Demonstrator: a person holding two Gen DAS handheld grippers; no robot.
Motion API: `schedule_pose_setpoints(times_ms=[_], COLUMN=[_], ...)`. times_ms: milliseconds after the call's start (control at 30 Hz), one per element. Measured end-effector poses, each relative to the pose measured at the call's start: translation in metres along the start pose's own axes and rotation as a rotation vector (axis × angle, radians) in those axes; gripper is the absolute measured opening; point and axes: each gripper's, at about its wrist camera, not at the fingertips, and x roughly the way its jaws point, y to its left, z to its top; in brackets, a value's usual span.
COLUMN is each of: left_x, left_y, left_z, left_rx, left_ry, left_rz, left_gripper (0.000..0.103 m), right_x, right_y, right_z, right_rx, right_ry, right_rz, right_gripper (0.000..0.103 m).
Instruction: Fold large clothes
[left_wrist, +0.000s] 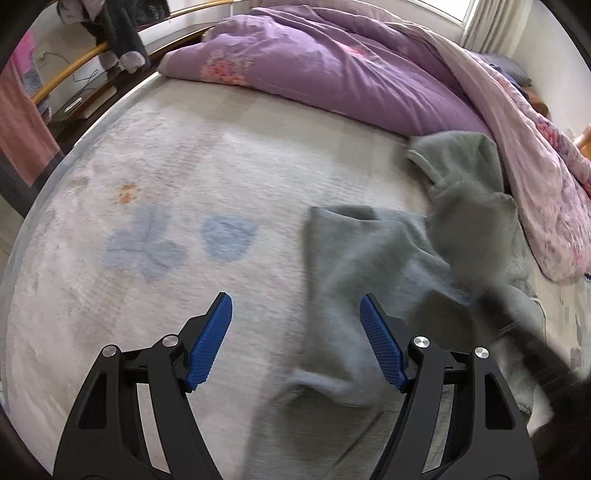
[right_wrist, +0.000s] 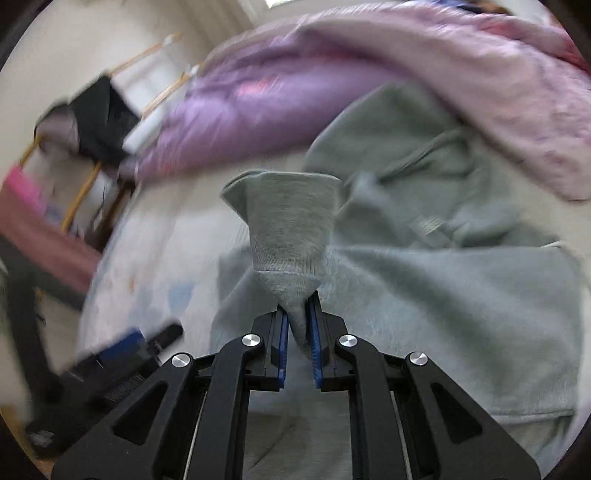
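A grey-green hoodie (left_wrist: 399, 266) lies on the right half of a pale fleece blanket (left_wrist: 184, 177) that covers the bed. One sleeve reaches toward the near edge, its cuff (left_wrist: 321, 384) lying between the fingers of the left gripper (left_wrist: 295, 336). The hood (left_wrist: 465, 162) is bunched at the far side, right against a purple duvet (left_wrist: 332, 66).

The right gripper (right_wrist: 297, 325) is clamped narrowly on the ribbed cuff of the other sleeve (right_wrist: 288, 229), which stands up out of the blue pads (right_wrist: 314, 332) in a cone. Behind it the body of the garment (right_wrist: 443, 295) spreads flat, with a drawstring (right_wrist: 417, 158) curling near the hood. This view is heavily smeared.

The left gripper is spread wide and holds nothing; its pads (left_wrist: 210, 339) hover just above the blanket and the sleeve. It also shows as a dark blur at the lower left of the right wrist view (right_wrist: 122, 350).

The duvet is heaped across the far side of the bed, and a pink floral quilt (left_wrist: 546, 206) runs down the right edge, overlapping the hoodie there. Beyond the left edge stand a wooden rail (left_wrist: 70, 68) with dark clothes (left_wrist: 118, 40) draped on it and a pink towel (left_wrist: 18, 122).
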Motion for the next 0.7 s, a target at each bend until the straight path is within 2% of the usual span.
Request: schedule_pose_setpoints(times_ms=[33,67,100,133,200,233,333,433,533,633,700], left_x=[0.0,0.0,-0.001,-0.001,-0.004,-0.005,-0.009,-0.005,0.001,0.015,0.03], left_y=[0.005,0.011,0.014,0.018,0.023,0.024,0.021,0.006,-0.021,-0.062,-0.082], left_z=[0.0,0.001,0.001,0.002,0.003,0.004,0.009,0.016,0.031,0.057,0.073], left_rx=[-0.01,-0.024,-0.033,-0.049,-0.075,-0.087,-0.1,-0.094,-0.067,0.008,0.016], left_ry=[-0.002,-0.004,-0.005,-0.01,-0.013,-0.017,-0.023,-0.006,-0.007,0.025,0.045], left_rz=[0.002,0.001,0.001,0.001,-0.014,-0.023,-0.062,-0.099,-0.169,-0.246,-0.273], left_gripper=[0.073,0.073,0.073,0.073,0.073,0.075,0.075,0.075,0.075,0.076,0.076], right_x=[0.012,0.025,0.035,0.038,0.036,0.031,-0.001,-0.028,-0.041,-0.053,-0.049], right_y=[0.004,0.007,0.005,0.007,0.007,0.002,-0.015,-0.053,-0.103,-0.141,-0.16], right_z=[-0.004,-0.008,-0.011,-0.013,-0.015,-0.012,0.001,0.027,0.071,0.098,0.118], right_rx=[-0.006,-0.017,0.0,0.009,-0.002,0.013,0.034,0.059,0.111,0.126,0.108], right_ry=[0.032,0.083,0.122,0.135,0.156,0.155,0.126,0.068,0.018,-0.032,-0.044], right_rz=[0.001,0.013,0.06,0.087,0.116,0.142,0.15,0.046,-0.064,-0.119,-0.165], right_gripper=[0.014,0.021,0.032,0.035,0.053,0.057,0.058,0.059,0.059,0.059,0.06])
